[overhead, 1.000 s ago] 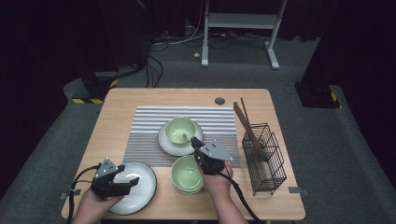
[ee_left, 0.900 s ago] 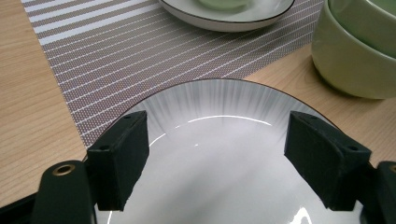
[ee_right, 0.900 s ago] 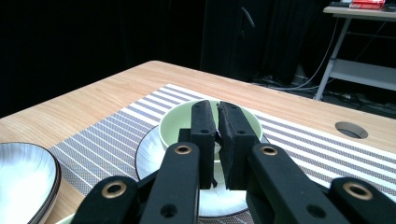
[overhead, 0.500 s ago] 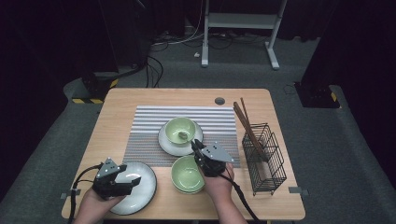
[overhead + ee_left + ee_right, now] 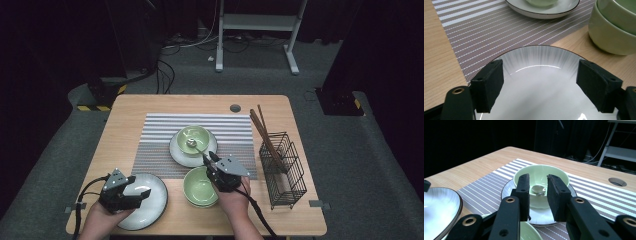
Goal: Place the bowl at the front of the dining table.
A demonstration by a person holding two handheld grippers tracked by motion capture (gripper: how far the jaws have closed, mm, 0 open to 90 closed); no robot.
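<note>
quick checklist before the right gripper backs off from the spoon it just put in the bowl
1. Spoon rests in the bowl: ok.
2. Right gripper let go, its jaws having just been opening, a gap between the pads: ok.
3. Spoon handle clear of the pads: cannot tell.
4. Bowl seated on its saucer: ok.
5. Left gripper open over the grey plate, not clamping it: ok.
6. Stacked bowls sit right under the right hand: not ok, mind them.

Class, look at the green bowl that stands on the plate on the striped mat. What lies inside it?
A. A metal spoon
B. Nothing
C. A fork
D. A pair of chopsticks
A: the bowl on the plate holds a metal spoon, its shiny head resting in the bottom, seen in the right gripper view.
</note>
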